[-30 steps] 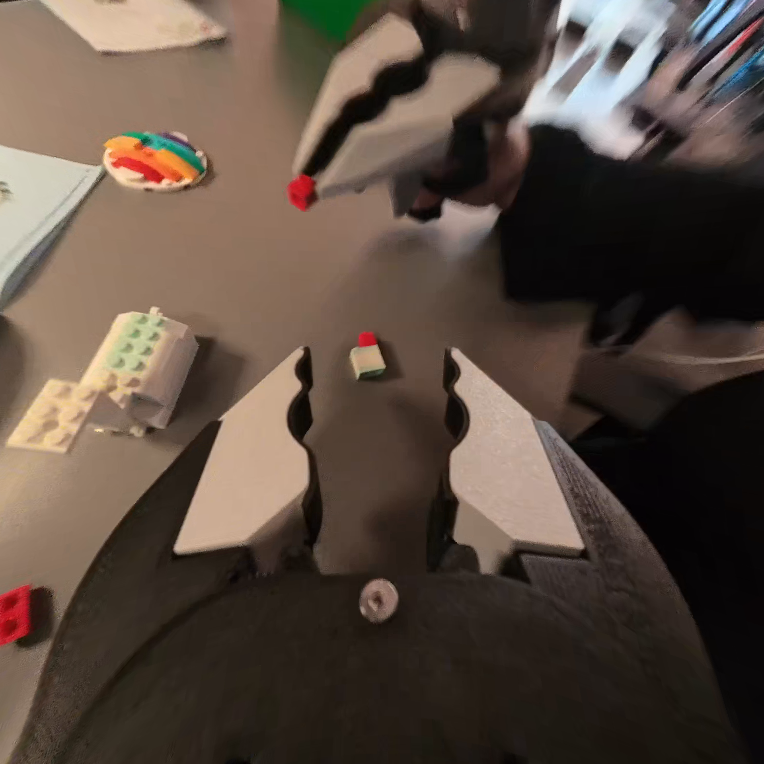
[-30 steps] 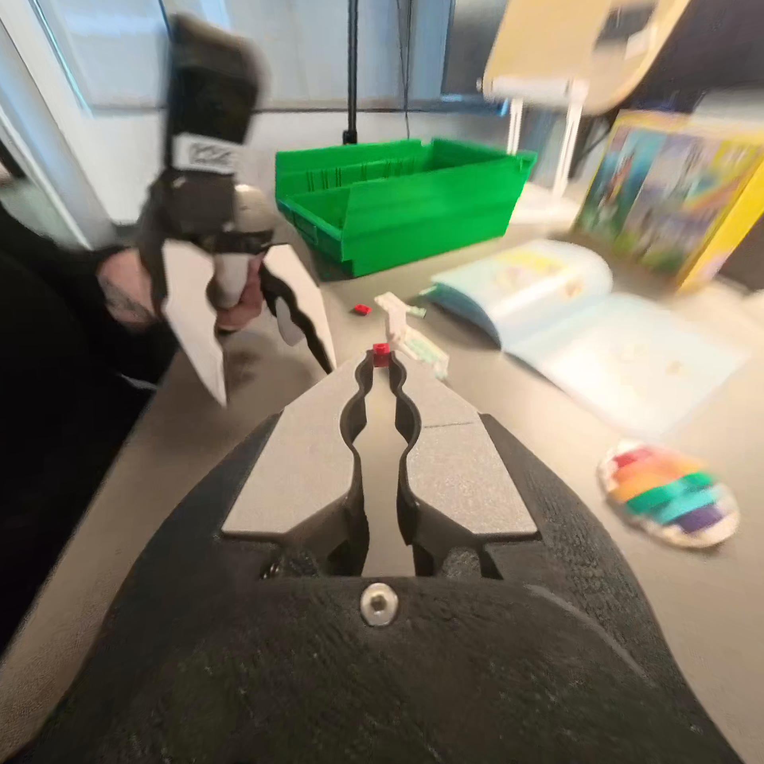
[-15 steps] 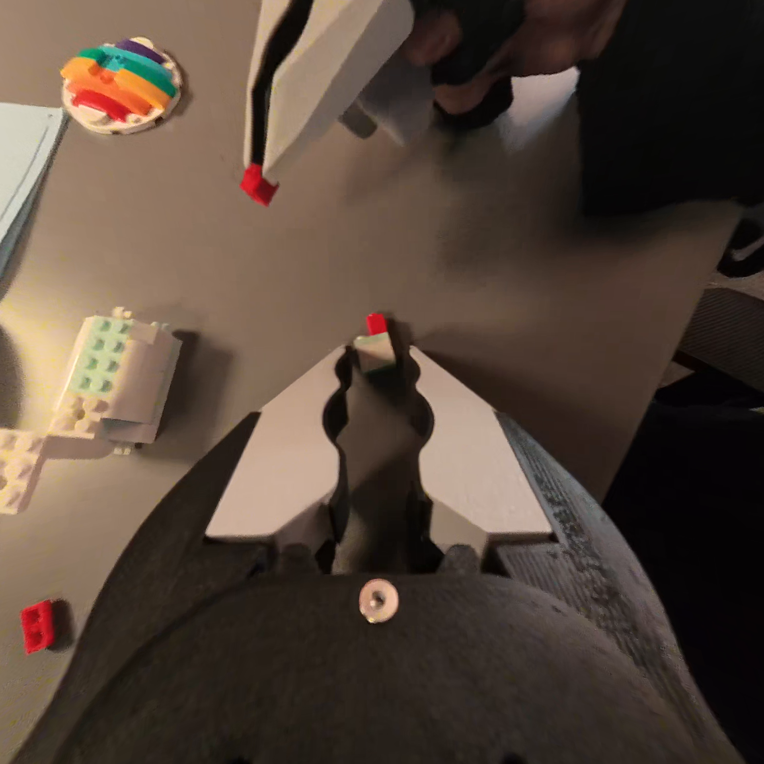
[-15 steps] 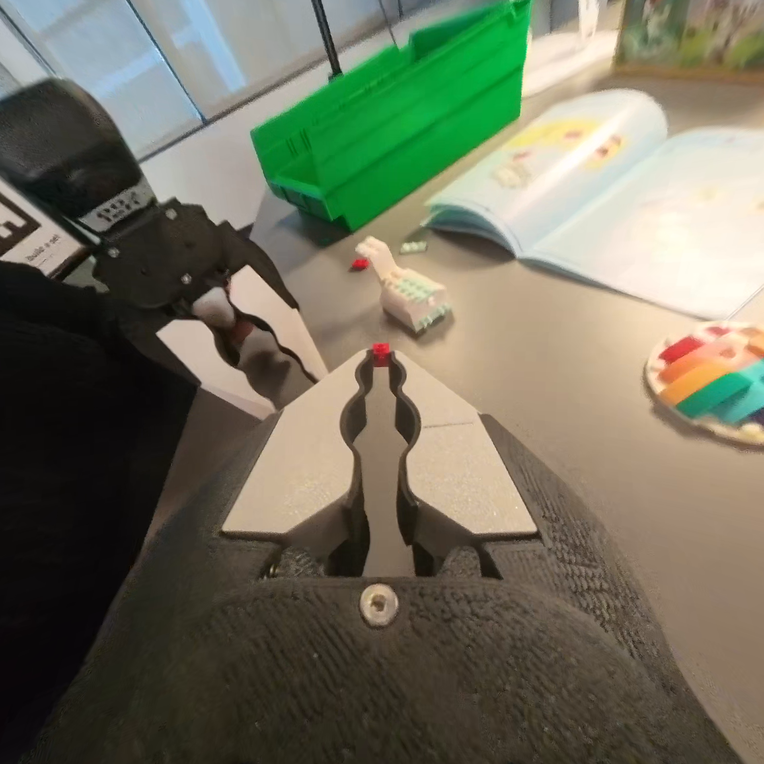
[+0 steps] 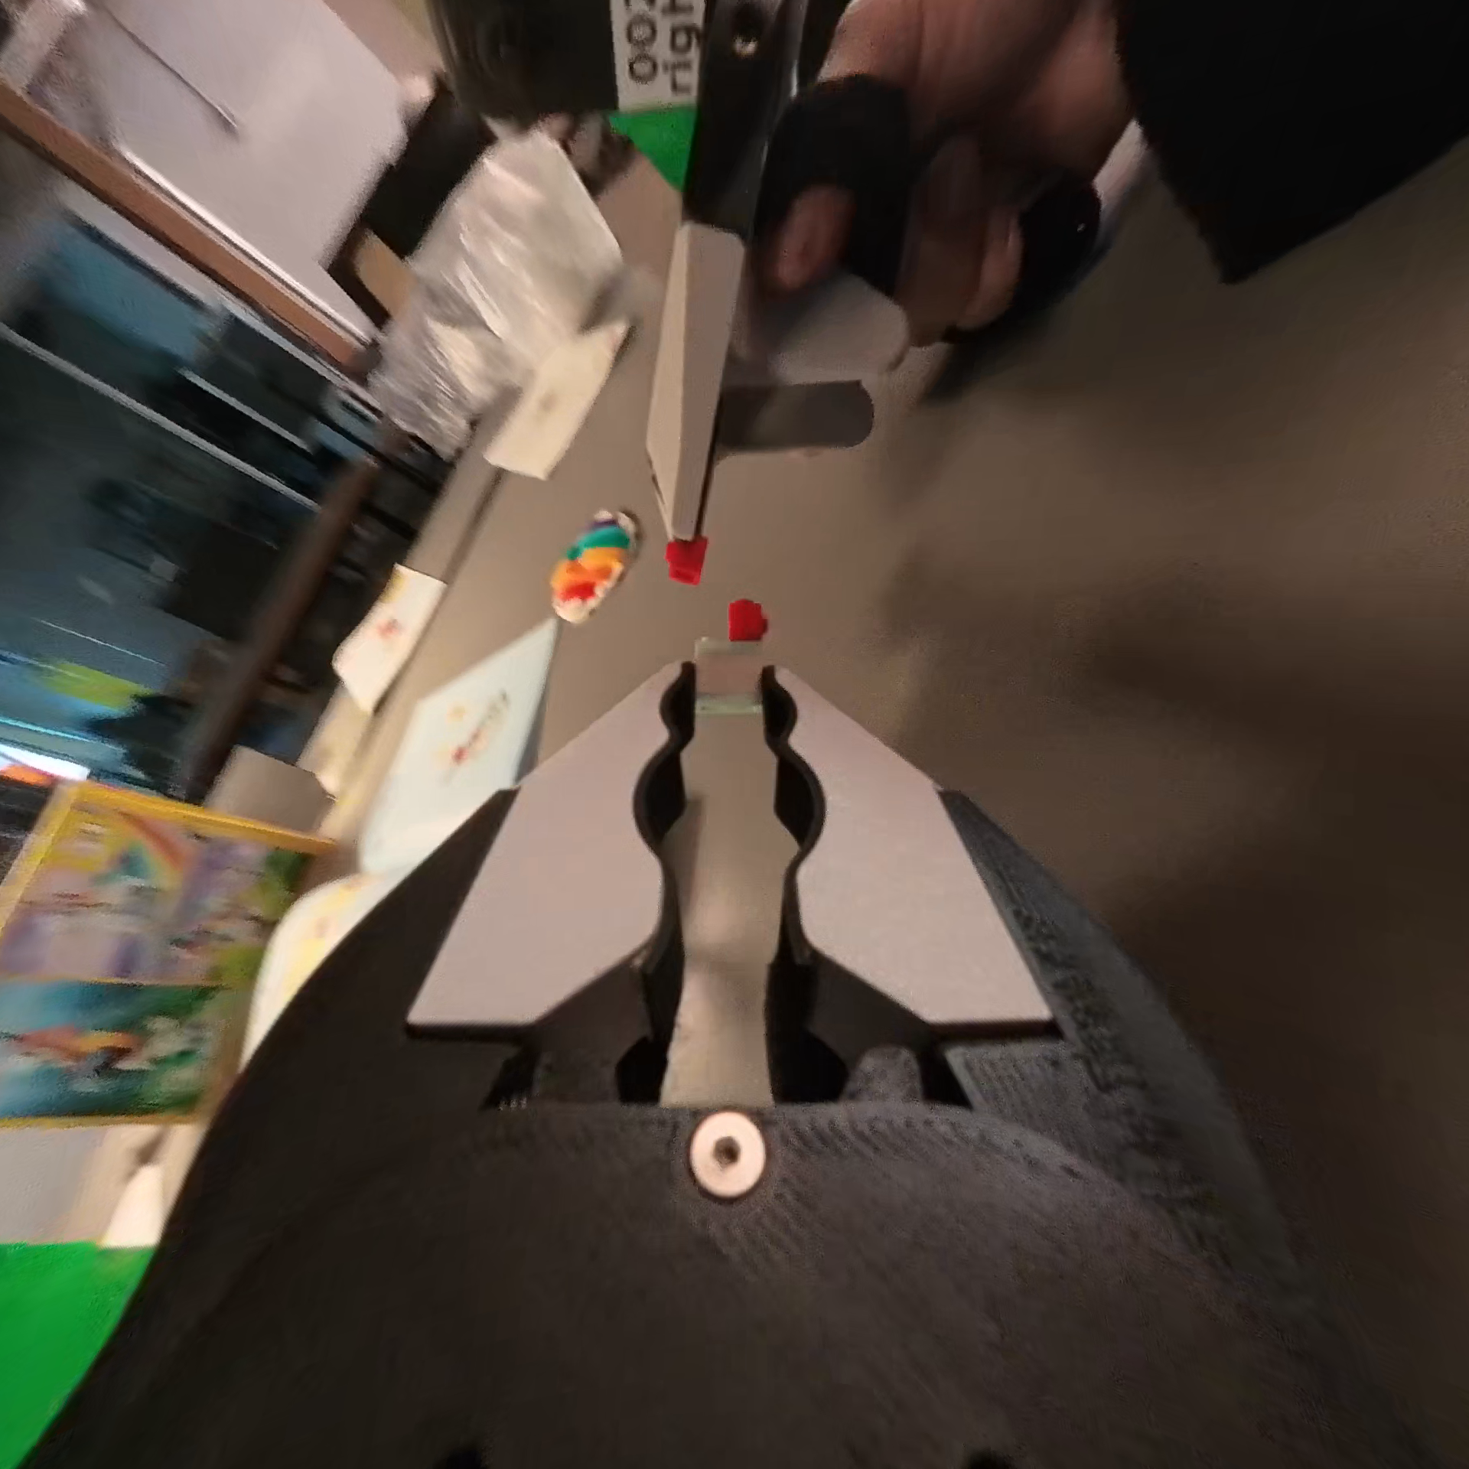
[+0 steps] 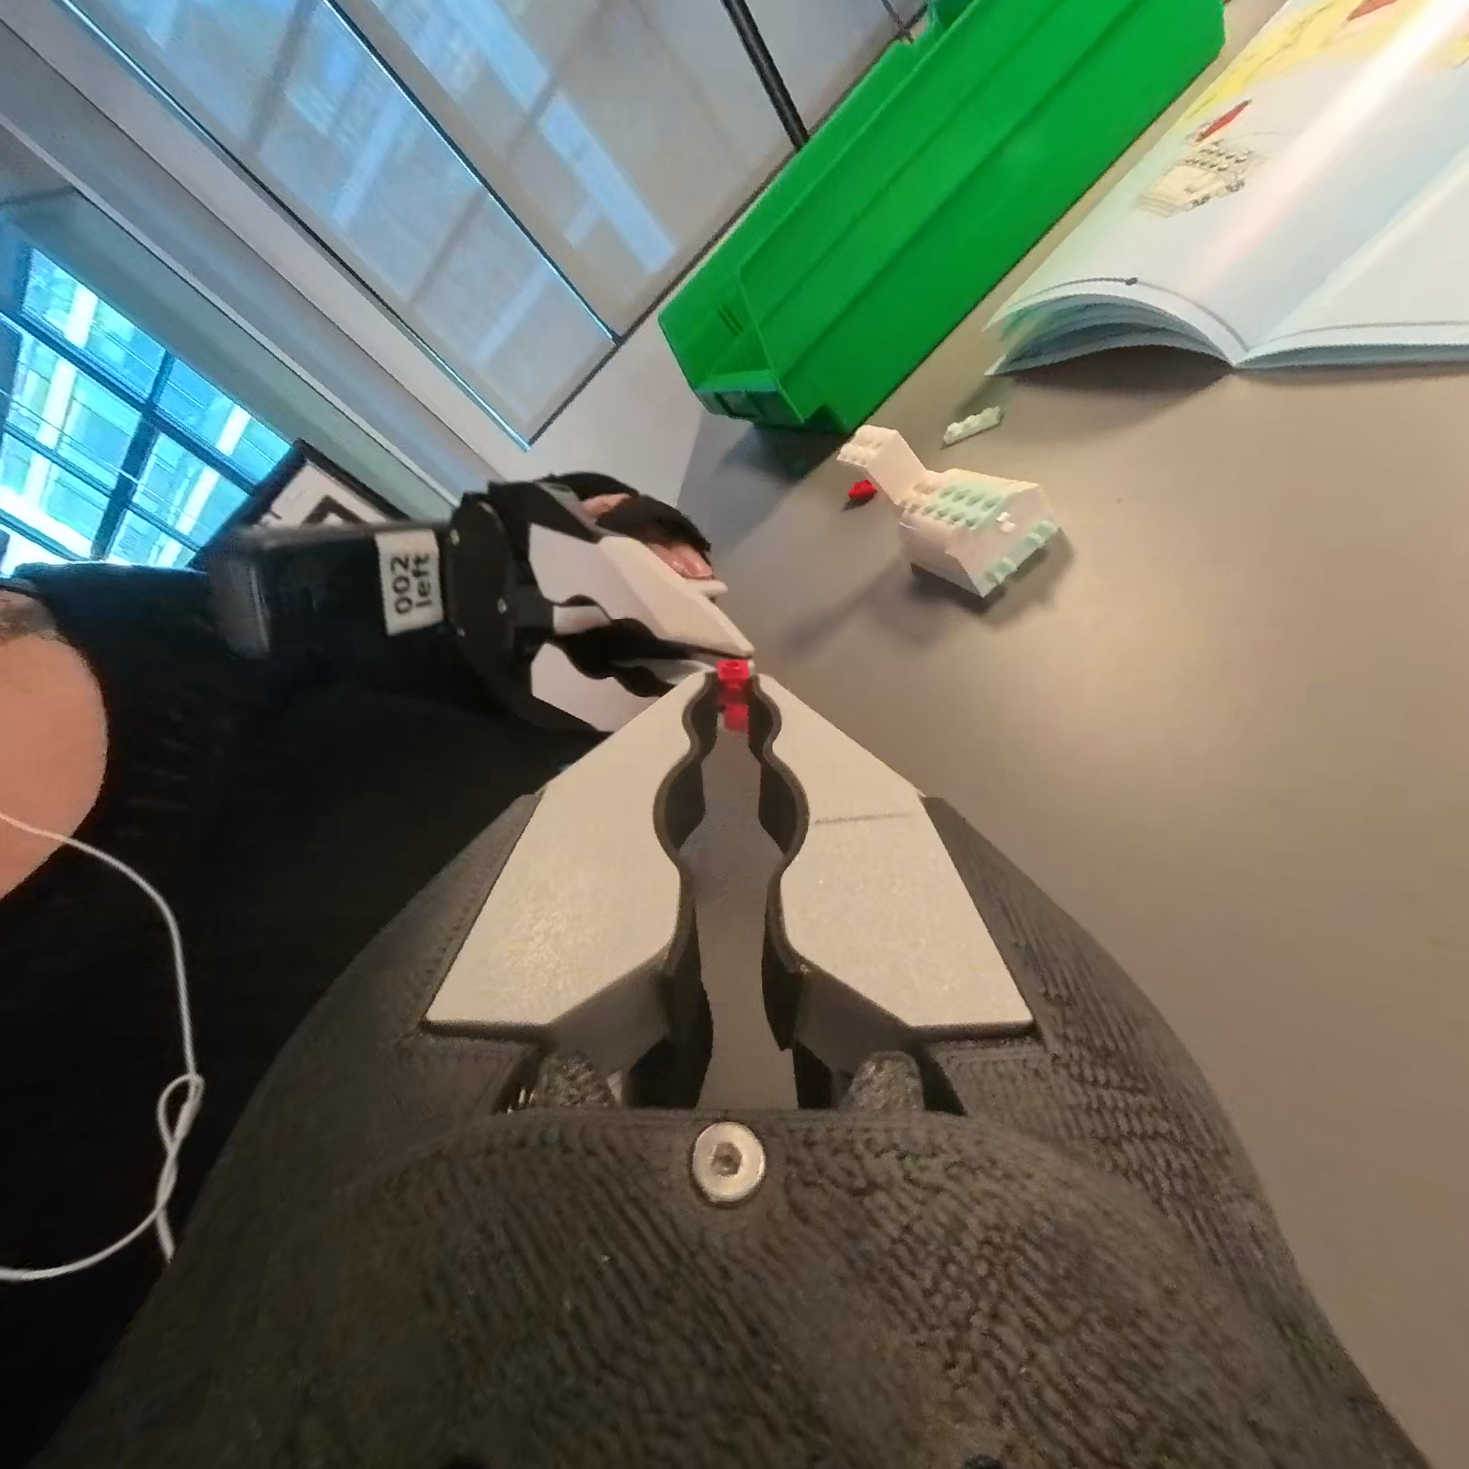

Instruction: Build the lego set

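Observation:
My left gripper (image 5: 727, 676) is shut on a small white-and-mint piece (image 5: 725, 685) with a red stud piece (image 5: 747, 620) on its far end, held off the table. My right gripper (image 6: 733, 699) is shut on a small red brick (image 6: 735, 718). In the left wrist view the right gripper (image 5: 687, 532) comes down from above, and its red brick (image 5: 687, 558) hangs just short of the red stud piece. In the right wrist view the left gripper (image 6: 727, 648) meets mine tip to tip. A white-and-mint build (image 6: 974, 529) lies on the table.
A green bin (image 6: 914, 222) and an open instruction booklet (image 6: 1288, 238) are at the back. A loose red brick (image 6: 858, 493) and a mint plate (image 6: 974, 420) lie near the build. A rainbow disc (image 5: 596, 576) and the set's box (image 5: 135, 954) show at left.
My left gripper closed on the small white-and-mint piece and lifted it off the table. Both grippers tilted and came together until the two red parts nearly meet.

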Motion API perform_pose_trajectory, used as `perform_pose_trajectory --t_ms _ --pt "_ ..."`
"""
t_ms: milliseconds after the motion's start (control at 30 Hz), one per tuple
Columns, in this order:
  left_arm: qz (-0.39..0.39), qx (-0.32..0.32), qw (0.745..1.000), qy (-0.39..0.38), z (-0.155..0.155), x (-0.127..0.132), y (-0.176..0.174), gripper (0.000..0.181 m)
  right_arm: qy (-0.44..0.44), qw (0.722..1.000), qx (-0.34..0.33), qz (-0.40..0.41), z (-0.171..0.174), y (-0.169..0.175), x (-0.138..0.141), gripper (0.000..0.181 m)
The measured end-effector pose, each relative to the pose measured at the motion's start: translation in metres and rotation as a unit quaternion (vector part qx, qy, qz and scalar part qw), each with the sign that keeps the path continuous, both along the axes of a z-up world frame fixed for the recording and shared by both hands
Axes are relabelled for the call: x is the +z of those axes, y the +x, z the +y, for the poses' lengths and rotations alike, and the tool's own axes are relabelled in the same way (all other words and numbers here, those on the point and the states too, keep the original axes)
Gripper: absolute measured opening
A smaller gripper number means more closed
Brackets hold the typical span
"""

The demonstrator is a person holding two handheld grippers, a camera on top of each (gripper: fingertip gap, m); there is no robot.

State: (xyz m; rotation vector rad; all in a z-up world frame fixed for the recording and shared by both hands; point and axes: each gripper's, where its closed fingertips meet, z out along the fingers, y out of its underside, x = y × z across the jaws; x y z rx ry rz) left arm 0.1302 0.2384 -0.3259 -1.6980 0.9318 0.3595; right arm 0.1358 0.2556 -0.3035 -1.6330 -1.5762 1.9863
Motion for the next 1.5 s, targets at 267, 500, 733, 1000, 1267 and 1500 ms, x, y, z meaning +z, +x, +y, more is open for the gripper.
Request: perform_pose_trajectory --t_ms 267,500,733,1000,1267,1500 --pt "0.094 -0.025 0.992 0.084 -0.006 0.009 0.009 0.016 0.038 0.998 0.048 0.02 -0.02 0.005 0.0 0.005" --pt "0.124 -0.01 0.988 0.095 -0.004 0.009 0.008 0.016 0.053 0.997 0.04 0.026 -0.02 0.003 0.0 0.005" --pt "0.137 0.005 0.985 0.109 -0.003 0.012 0.004 0.016 0.057 0.997 0.015 0.041 -0.019 -0.002 0.003 0.005" --pt "0.161 0.018 0.979 0.127 -0.003 0.015 0.002 0.015 0.065 0.996 -0.007 0.059 -0.019 -0.006 0.007 0.005" --pt "0.164 0.015 0.976 0.142 -0.004 0.019 0.004 0.015 0.048 0.996 -0.007 0.068 -0.02 -0.007 0.011 0.005" --pt "0.15 0.025 0.973 0.175 -0.007 0.031 0.005 0.015 0.001 0.995 -0.01 0.098 -0.023 -0.007 0.024 0.005"
